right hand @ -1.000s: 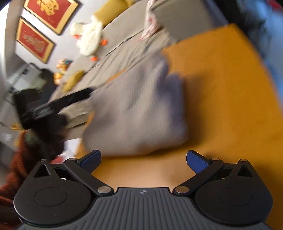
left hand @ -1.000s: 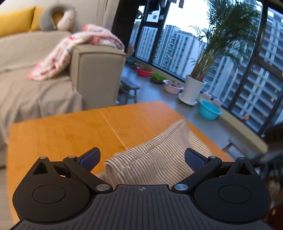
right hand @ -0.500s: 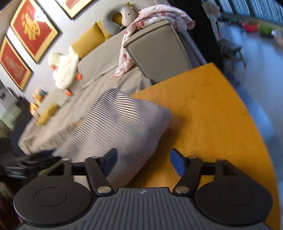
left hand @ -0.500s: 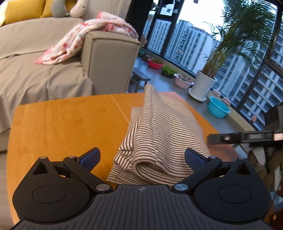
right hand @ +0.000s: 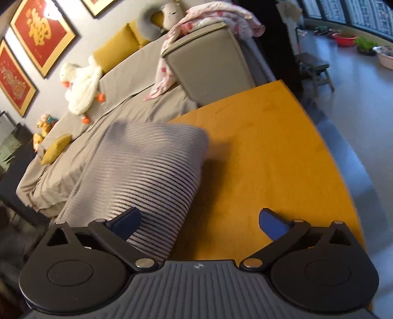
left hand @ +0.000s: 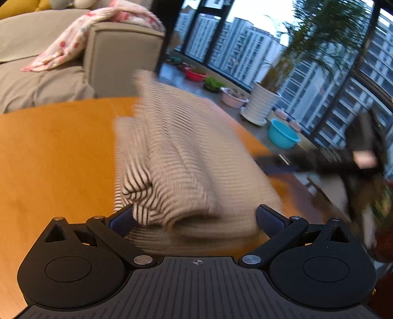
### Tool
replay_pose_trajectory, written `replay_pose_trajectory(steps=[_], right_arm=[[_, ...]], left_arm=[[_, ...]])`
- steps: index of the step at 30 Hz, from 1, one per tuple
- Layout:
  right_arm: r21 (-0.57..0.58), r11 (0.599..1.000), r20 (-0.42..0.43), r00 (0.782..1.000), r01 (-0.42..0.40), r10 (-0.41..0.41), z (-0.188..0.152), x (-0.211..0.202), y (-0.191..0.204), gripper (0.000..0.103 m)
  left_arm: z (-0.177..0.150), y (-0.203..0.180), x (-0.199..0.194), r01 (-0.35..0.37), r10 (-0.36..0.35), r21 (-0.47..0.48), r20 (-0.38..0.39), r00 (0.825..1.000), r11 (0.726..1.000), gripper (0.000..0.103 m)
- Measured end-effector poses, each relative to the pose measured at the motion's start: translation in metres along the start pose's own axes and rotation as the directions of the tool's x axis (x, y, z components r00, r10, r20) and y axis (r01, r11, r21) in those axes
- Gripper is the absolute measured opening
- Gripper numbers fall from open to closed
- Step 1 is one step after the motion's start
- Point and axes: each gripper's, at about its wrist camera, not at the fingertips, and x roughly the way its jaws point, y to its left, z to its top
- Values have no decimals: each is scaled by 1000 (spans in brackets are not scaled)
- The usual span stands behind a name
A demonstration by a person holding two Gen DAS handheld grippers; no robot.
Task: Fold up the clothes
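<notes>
A striped beige garment (left hand: 186, 157), folded into a thick bundle, lies on the orange wooden table (left hand: 54, 152). It is blurred by motion. My left gripper (left hand: 195, 217) is open, its jaws wide on either side of the bundle's near edge. In the right wrist view the same garment (right hand: 147, 171) lies at the table's left side (right hand: 258, 152). My right gripper (right hand: 199, 220) is open, its left finger over the garment's near end, its right finger above bare table. The other hand-held gripper (left hand: 289, 162) shows blurred at the right of the left wrist view.
A beige sofa (right hand: 137, 81) with a pink floral blanket (right hand: 216, 14) stands beyond the table. A white potted palm (left hand: 261, 103), a teal basin (left hand: 282, 135) and other bowls sit by the large windows. A plush duck (right hand: 81, 86) lies on the sofa.
The garment has shifted and now lies between my left jaws. My right gripper's jaws have opened wider and it has moved closer, over the garment's end.
</notes>
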Motion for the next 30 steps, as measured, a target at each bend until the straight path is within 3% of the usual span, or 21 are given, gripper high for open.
replay_pose_trajectory(steps=[2, 5, 9, 13, 16, 19, 22, 23, 25, 26, 29, 30], right_arm=[[19, 1000, 6, 1000, 21, -21, 6, -1, -8, 103], [16, 999, 19, 999, 45, -45, 11, -4, -16, 103], [-61, 998, 98, 995, 31, -25, 4, -17, -8, 103], [-189, 981, 177, 981, -42, 76, -14, -37, 13, 103], [-322, 943, 197, 969, -82, 151, -28, -50, 35, 103], [-528, 844, 139, 971, -94, 195, -53, -53, 69, 103], [-694, 719, 125, 975, -45, 181, -85, -46, 98, 103], [-725, 689, 136, 978, -12, 160, -92, -41, 104, 103], [-766, 640, 169, 979, 57, 114, -104, -30, 114, 103], [-767, 637, 185, 978, 82, 97, -105, -27, 116, 102], [-689, 720, 235, 964, 77, 121, -90, -37, 111, 96], [-680, 728, 263, 957, 91, 125, -88, -41, 111, 96]], left_arm=[[-13, -18, -4, 49, -49, 10, -3, 999, 999, 103], [-31, -41, -13, 178, -177, 12, -13, 984, 984, 103], [-38, -53, -36, 176, -178, 50, 19, 984, 983, 103], [-28, -28, -59, 74, -70, -28, 106, 992, 997, 103], [-25, -6, -63, -121, 143, -162, 134, 981, 979, 103], [-26, 10, -61, -282, 324, -271, 127, 937, 920, 103], [-26, 14, -56, -376, 423, -319, 91, 901, 870, 103], [-26, 13, -54, -390, 437, -329, 80, 896, 860, 103], [-24, 9, -50, -375, 422, -348, 66, 904, 859, 103], [-26, 9, -50, -363, 409, -352, 64, 910, 863, 103], [-29, 3, -51, -350, 394, -342, 67, 917, 872, 103], [-29, 2, -51, -348, 392, -341, 66, 918, 873, 103]])
